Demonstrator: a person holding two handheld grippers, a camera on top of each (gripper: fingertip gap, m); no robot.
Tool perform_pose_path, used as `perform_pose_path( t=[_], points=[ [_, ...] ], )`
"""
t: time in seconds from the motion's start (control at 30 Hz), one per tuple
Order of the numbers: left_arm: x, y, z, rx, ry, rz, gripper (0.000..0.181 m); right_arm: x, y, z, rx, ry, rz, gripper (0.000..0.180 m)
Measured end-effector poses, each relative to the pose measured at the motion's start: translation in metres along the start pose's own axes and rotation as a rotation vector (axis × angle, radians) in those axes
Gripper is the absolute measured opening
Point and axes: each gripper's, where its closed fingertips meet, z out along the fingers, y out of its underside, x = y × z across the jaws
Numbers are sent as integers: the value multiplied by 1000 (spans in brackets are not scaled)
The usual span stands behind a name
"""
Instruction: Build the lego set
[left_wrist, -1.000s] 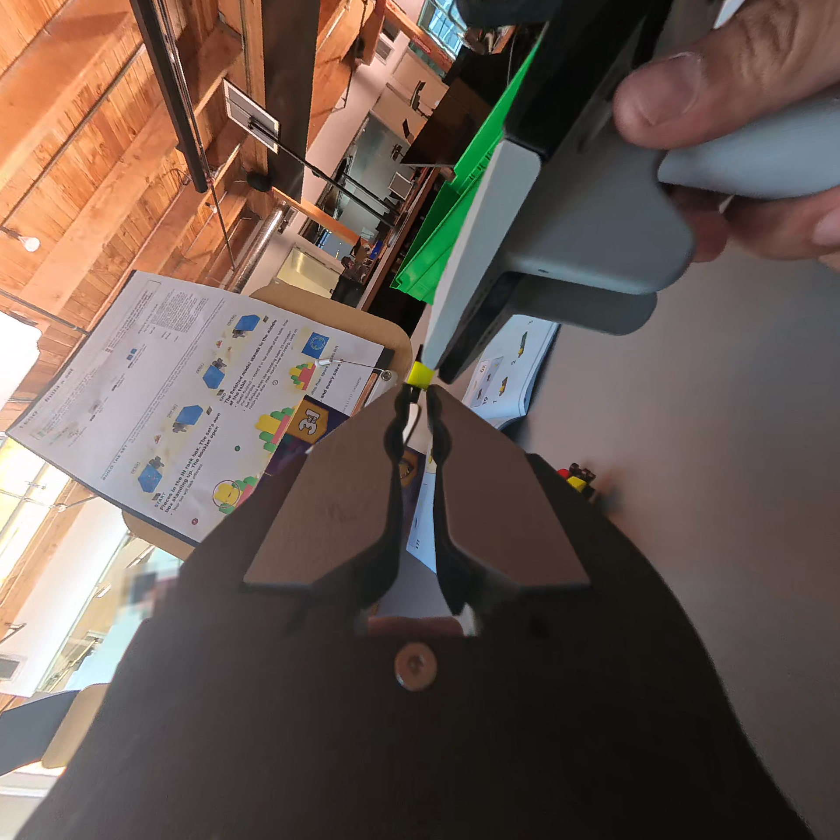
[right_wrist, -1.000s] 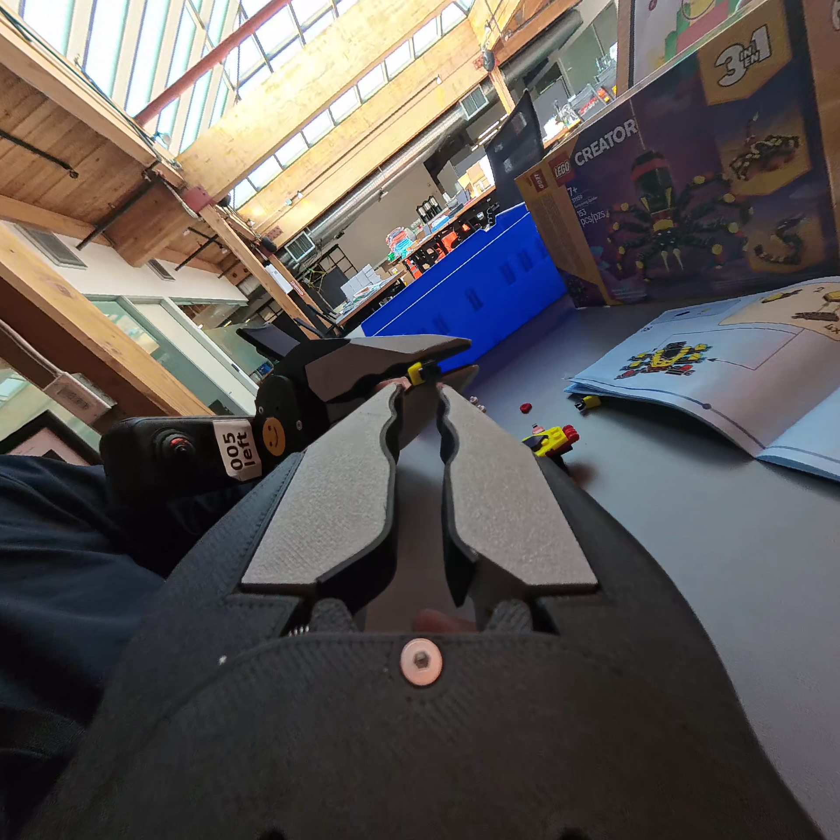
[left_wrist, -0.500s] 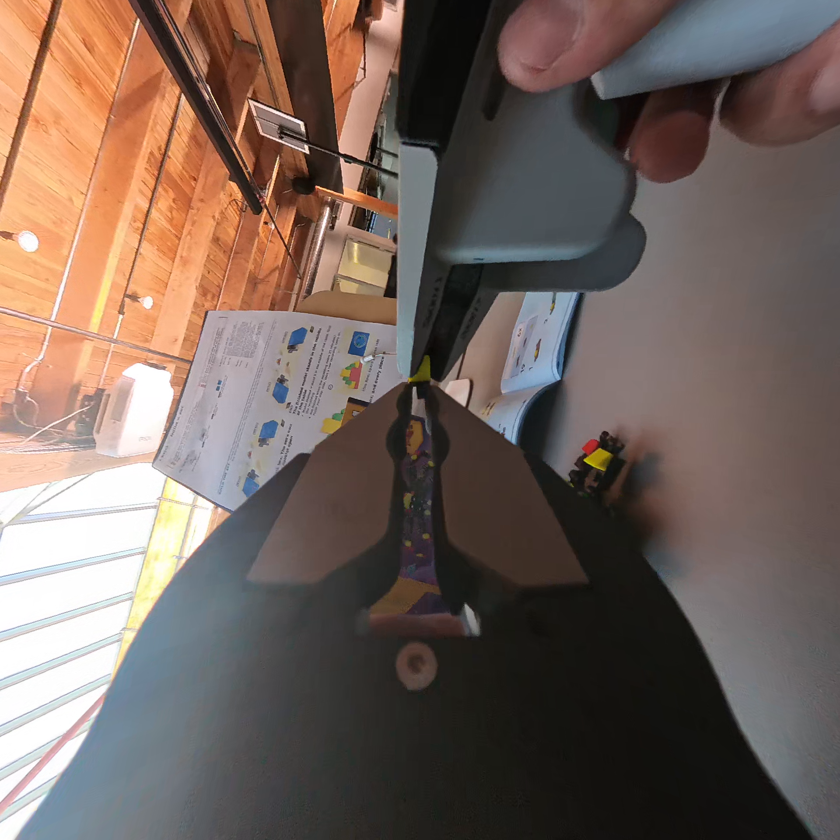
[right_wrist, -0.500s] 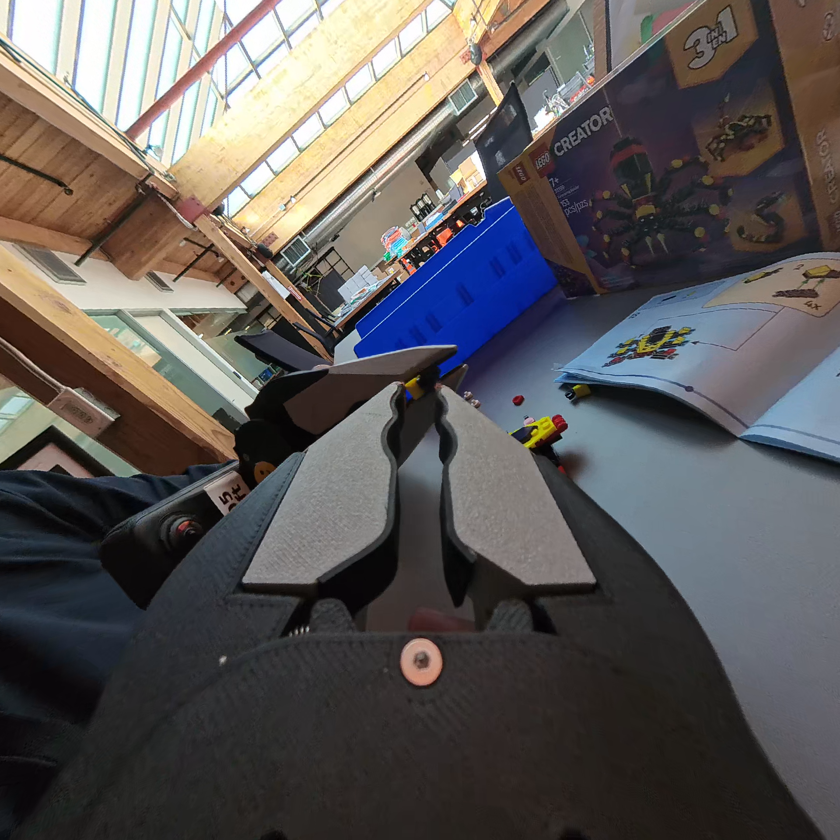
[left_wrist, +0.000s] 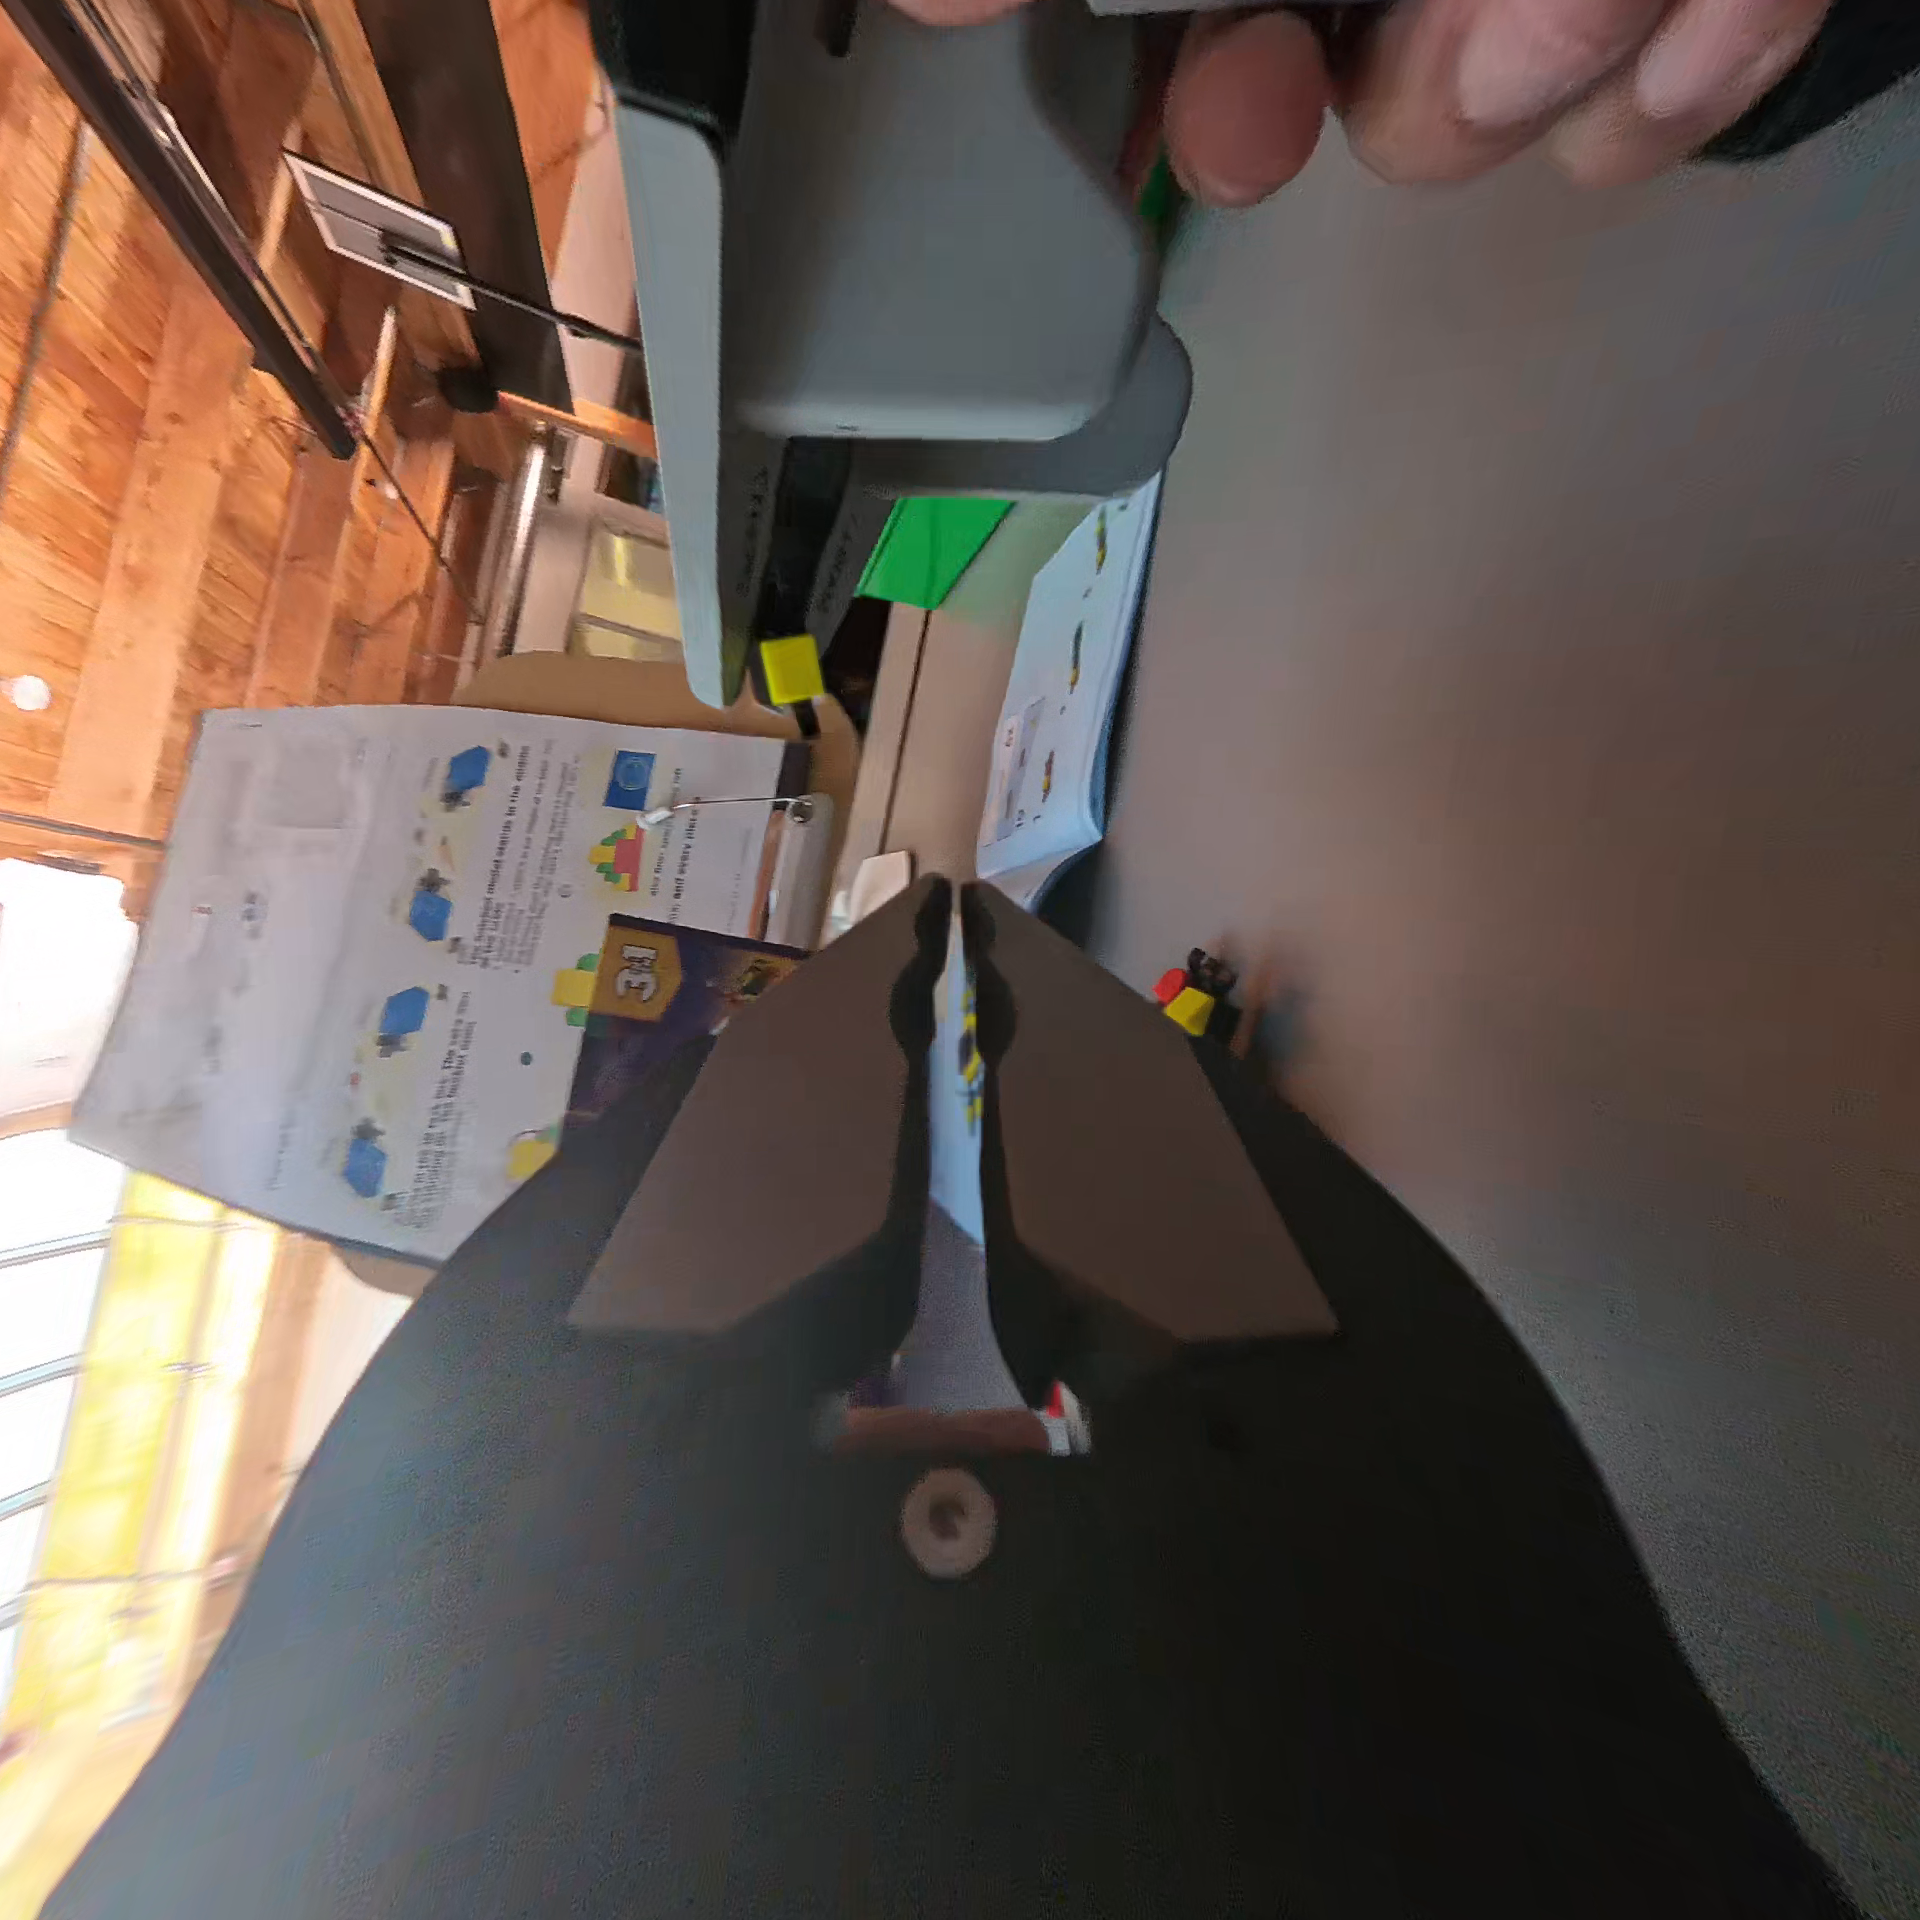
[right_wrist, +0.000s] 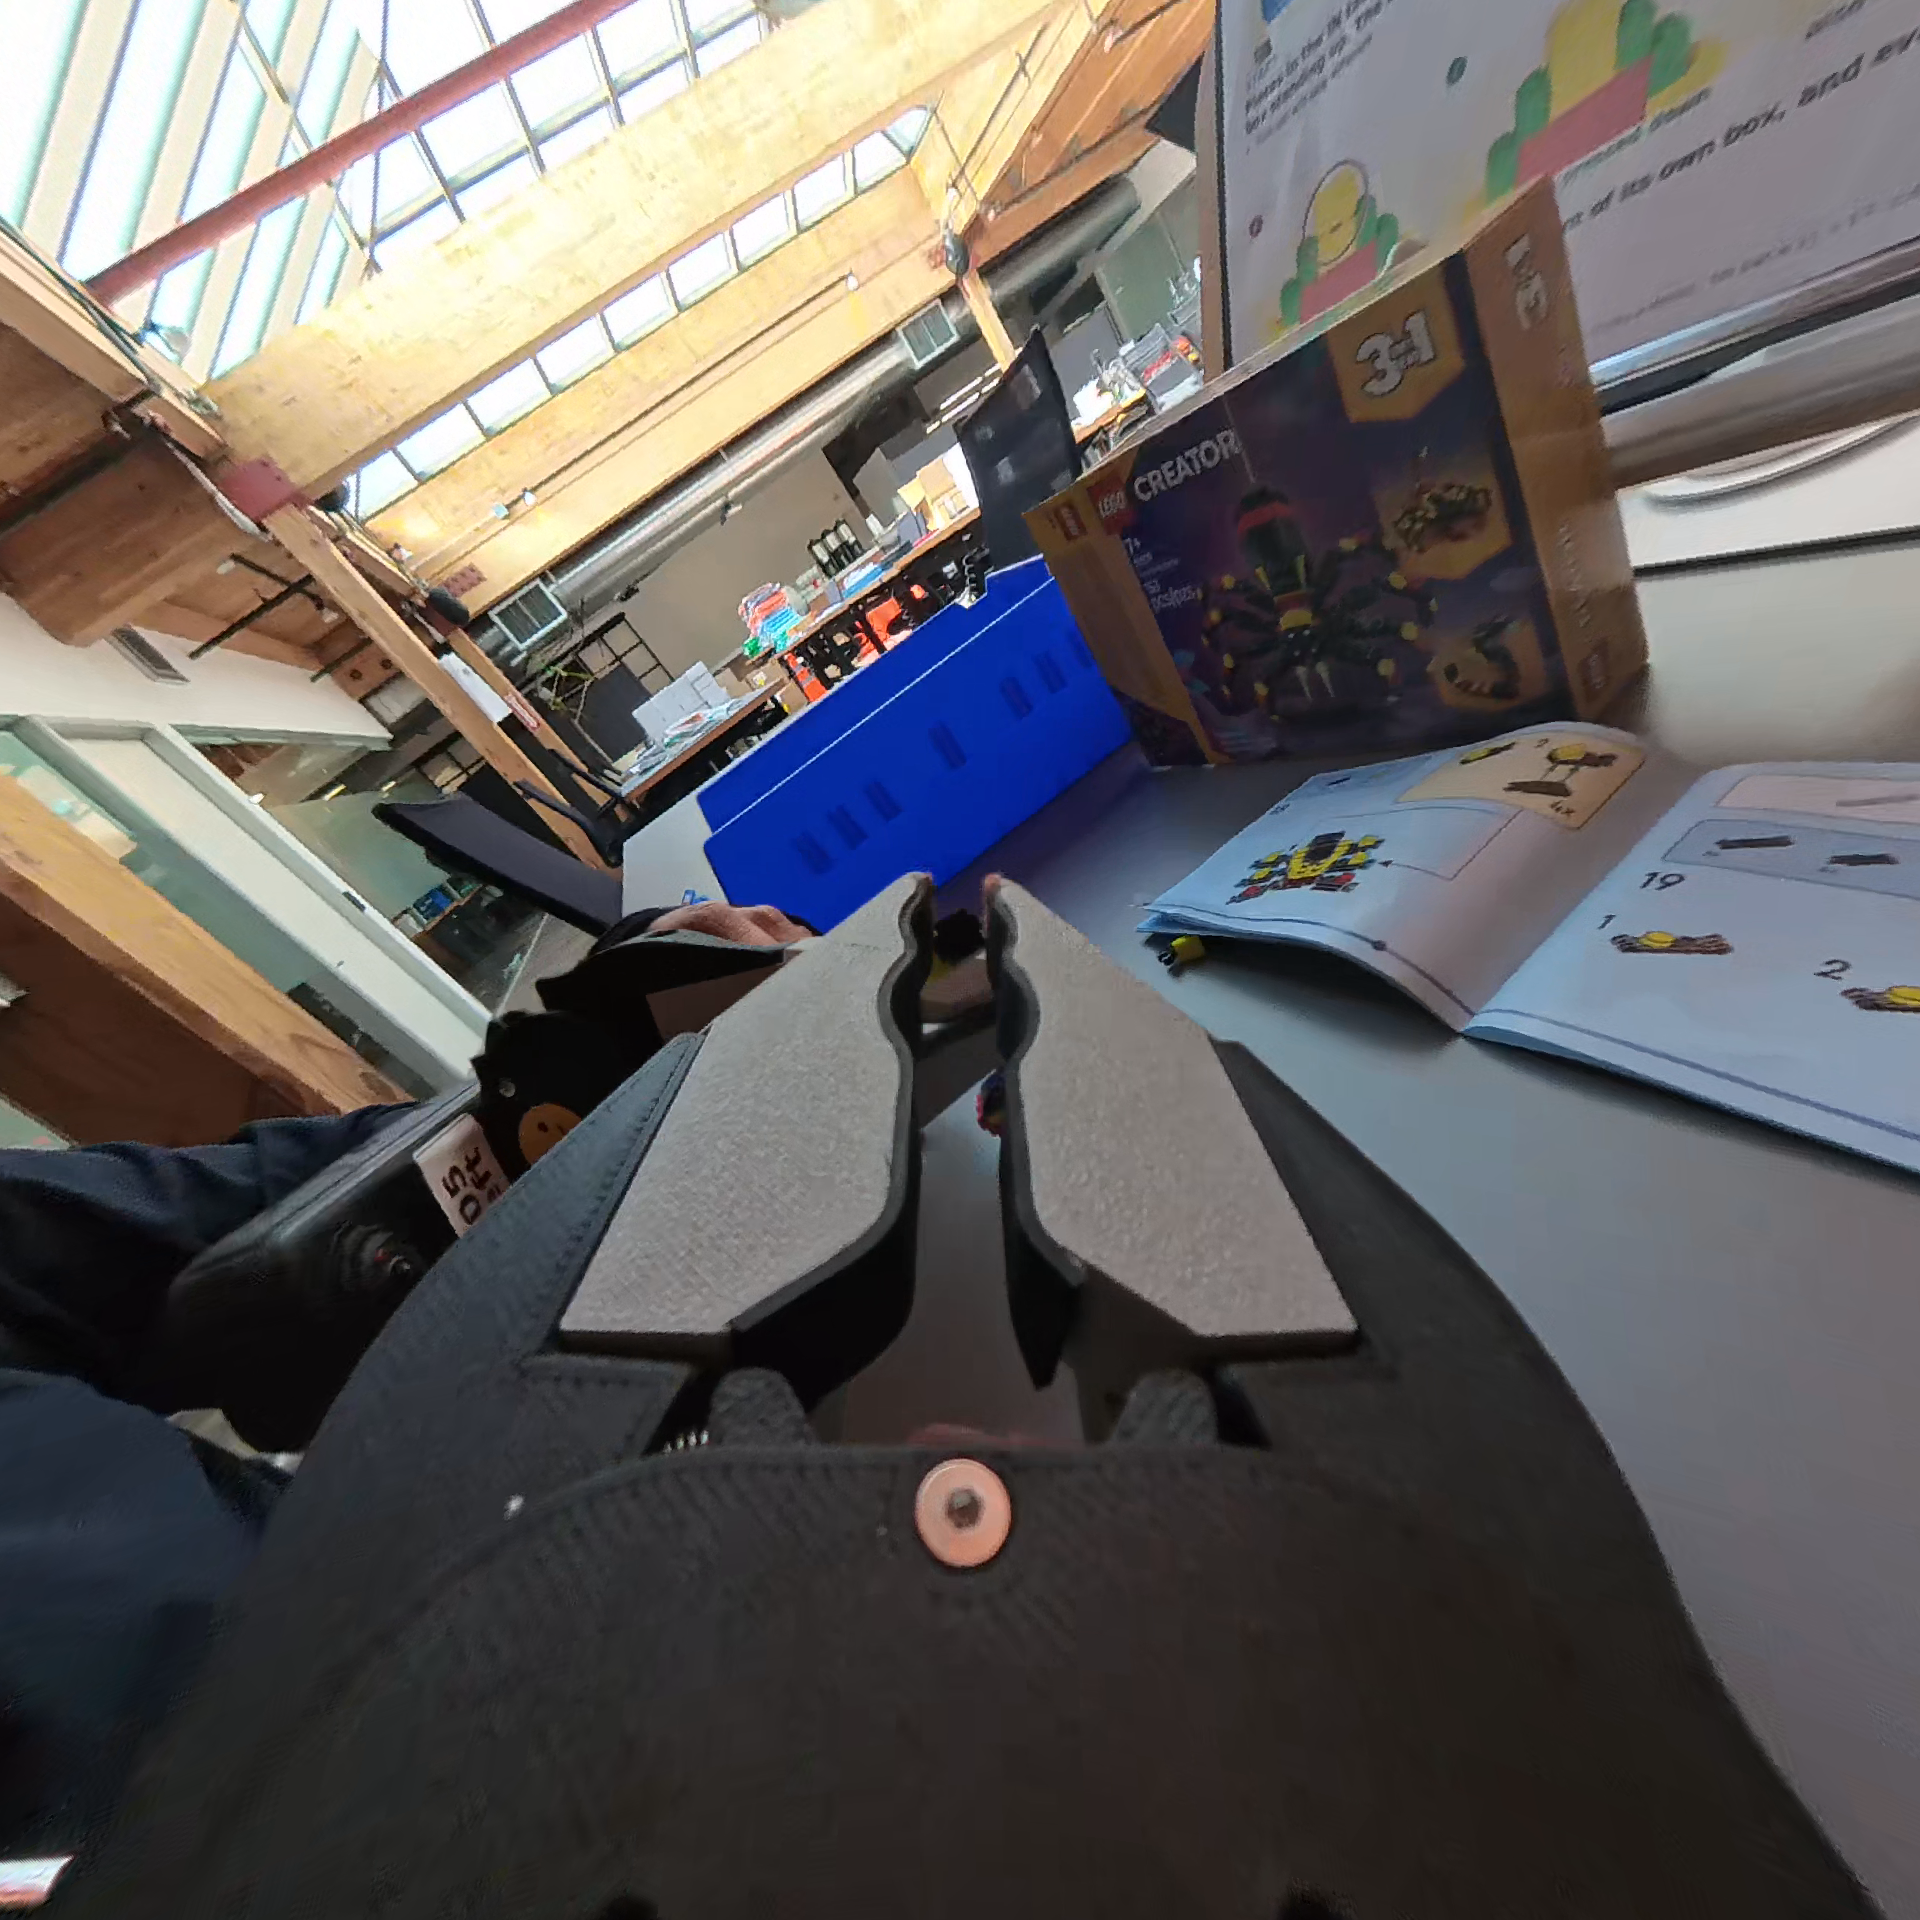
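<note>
right gripper (right_wrist: 951, 900): jaws narrow, pinching a small yellow piece (left_wrist: 790, 670) right at the tips, up in the air. A black bit hangs under it, too small to tell what it is

left gripper (left_wrist: 948, 896): fingers almost together, nothing in them as far as I can see

model (left_wrist: 1193, 1000): the half-built yellow/red/black lump sits on the table (left_wrist: 1558, 727), off to the side, well apart from both grippers

booklet (right_wrist: 1558, 914): lying open, with one loose yellow bit (right_wrist: 1184, 948) at its edge

biggest worry: that tip-only grip. Honestly looks sketchy; a small twist or a bump against the left gripper could pop the piece out, and something that tiny would bounce off somewhere

handoff risk: if left is meant to take it, it has to open first. If right lets go early, it drops

pressing risk: nobody is holding the model, so pushing the piece on will probably shove it around or tip it

alignment: if the piece sits crooked in the jaws, the studs won't seat
</note>
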Motion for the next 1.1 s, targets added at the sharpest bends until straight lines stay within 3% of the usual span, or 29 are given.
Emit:
perform_pose_path(
  t=[0.03, 0.2, 0.33, 0.4, 0.5, 0.8, 1.0, 1.1],
  points=[
    [4, -1, 0, 20, 44, -54, 0, -1, -1, -1, 2, -6, -14, 6],
    [37, -33, -25, 277, 499, -410, 8, -47, -4, -4, -30, -209, -253, 6],
    [18, -66, -66, 550, 844, -785, 23, -81, 2, -14, -116, -361, -439, 6],
    [8, -74, -77, 611, 1002, -976, 32, -94, 1, -19, -140, -410, -502, 6],
    [7, -81, -88, 658, 1176, -1092, 30, -104, 7, -25, -205, -454, -543, 7],
    [9, -89, -99, 689, 1229, -1094, 30, -105, 38, -29, -447, -449, -599, 7],
    [4, -94, -112, 764, 1296, -1105, 5, -105, 50, -26, -499, -460, -586, 7],
    [4, -93, -111, 769, 1261, -1081, 4, -106, 50, -26, -499, -455, -591, 7]
  ],
)
